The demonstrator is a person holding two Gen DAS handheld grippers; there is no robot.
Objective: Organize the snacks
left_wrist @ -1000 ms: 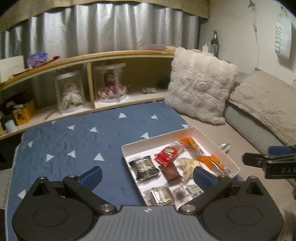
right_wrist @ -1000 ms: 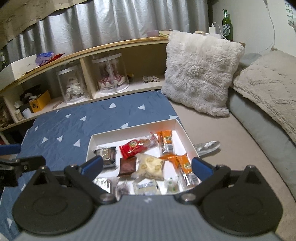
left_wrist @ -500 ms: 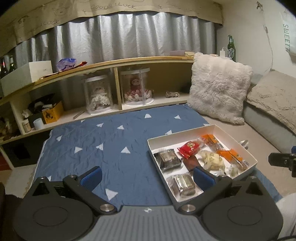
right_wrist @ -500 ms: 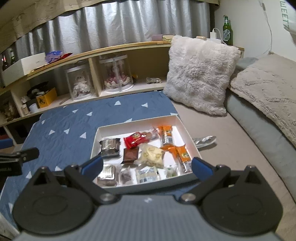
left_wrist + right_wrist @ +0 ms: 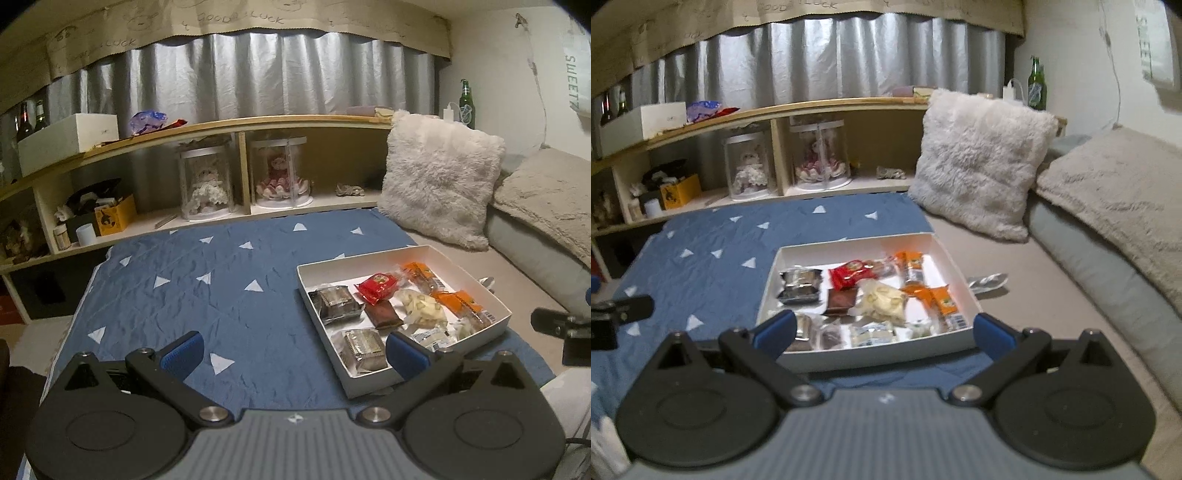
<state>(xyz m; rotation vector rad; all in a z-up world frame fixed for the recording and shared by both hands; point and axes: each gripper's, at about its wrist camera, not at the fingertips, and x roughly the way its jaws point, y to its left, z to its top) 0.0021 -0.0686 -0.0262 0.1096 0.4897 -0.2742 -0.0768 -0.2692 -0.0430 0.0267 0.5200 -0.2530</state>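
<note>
A white shallow box [image 5: 506, 314] [image 5: 955, 266] lies on the bed, half on a blue quilt with white triangles [image 5: 207, 295] [image 5: 713, 258]. Inside it are several wrapped snacks: a red pack [image 5: 376, 283] [image 5: 851, 275], silver packs [image 5: 334, 302] [image 5: 799, 282], orange bars [image 5: 456, 301] [image 5: 942, 299], a pale bag [image 5: 423, 308] [image 5: 882, 301] and a brown square [image 5: 384, 315] [image 5: 841, 300]. A silver wrapper [image 5: 988, 281] lies on the beige sheet right of the box. My left gripper [image 5: 293, 352] is open over the quilt, left of the box. My right gripper [image 5: 884, 328] is open at the box's near edge, empty.
A fluffy white cushion [image 5: 439, 177] [image 5: 979, 158] and a beige blanket [image 5: 1115, 192] bound the right side. A wooden shelf [image 5: 236, 125] with two doll jars [image 5: 207, 184] runs along the back under a silver curtain. A green bottle [image 5: 1037, 83] stands at the back right.
Both grippers have pulled back and risen, so the box looks smaller and farther away and more of the room shows. Both stay open and empty. The snacks have not moved.
</note>
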